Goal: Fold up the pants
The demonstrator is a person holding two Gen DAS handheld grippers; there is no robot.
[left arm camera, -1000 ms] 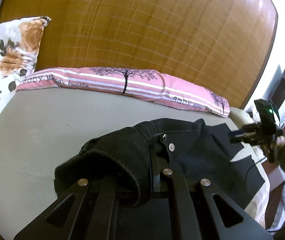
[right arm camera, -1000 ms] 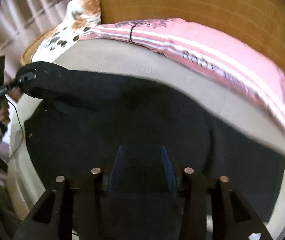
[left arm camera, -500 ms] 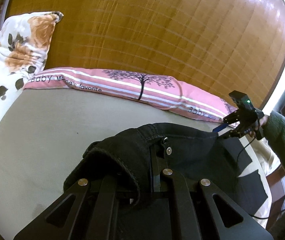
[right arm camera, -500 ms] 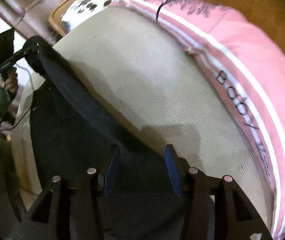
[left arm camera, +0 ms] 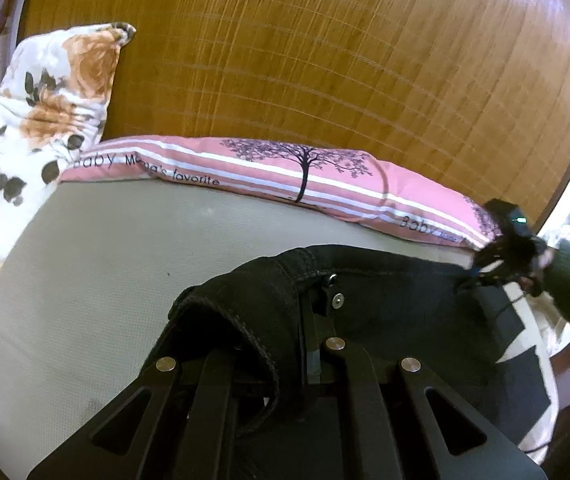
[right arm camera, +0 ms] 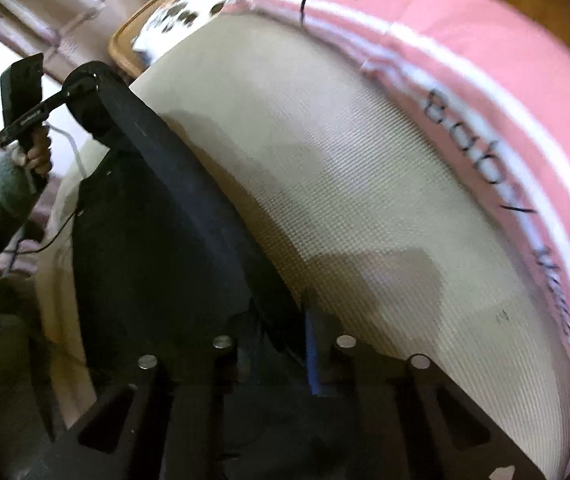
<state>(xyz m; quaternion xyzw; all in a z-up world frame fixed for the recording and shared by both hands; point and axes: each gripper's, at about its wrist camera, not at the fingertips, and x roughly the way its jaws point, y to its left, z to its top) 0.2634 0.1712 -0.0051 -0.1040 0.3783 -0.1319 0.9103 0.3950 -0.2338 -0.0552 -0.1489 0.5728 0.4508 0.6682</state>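
The black pants (left arm camera: 397, 300) hang stretched between my two grippers above the beige mattress (left arm camera: 97, 264). My left gripper (left arm camera: 305, 332) is shut on the waistband by its metal button. In the left wrist view the right gripper (left arm camera: 481, 276) grips the far end of the pants at the right. In the right wrist view my right gripper (right arm camera: 305, 344) is shut on the pants' edge (right arm camera: 189, 216), and the taut black band runs up-left to the left gripper (right arm camera: 85, 84). More black fabric hangs below the band.
A pink striped pillow (left arm camera: 285, 172) lies along the wooden headboard (left arm camera: 325, 60). A floral pillow (left arm camera: 33, 120) stands at the left. The mattress edge (right arm camera: 57, 248) drops off under the hanging fabric. The pink pillow (right arm camera: 505, 120) is close to my right gripper.
The right gripper closed on the pants' edge and swung toward the pink pillow. The pants went from slack to stretched taut. The left gripper kept its hold and rose slightly.
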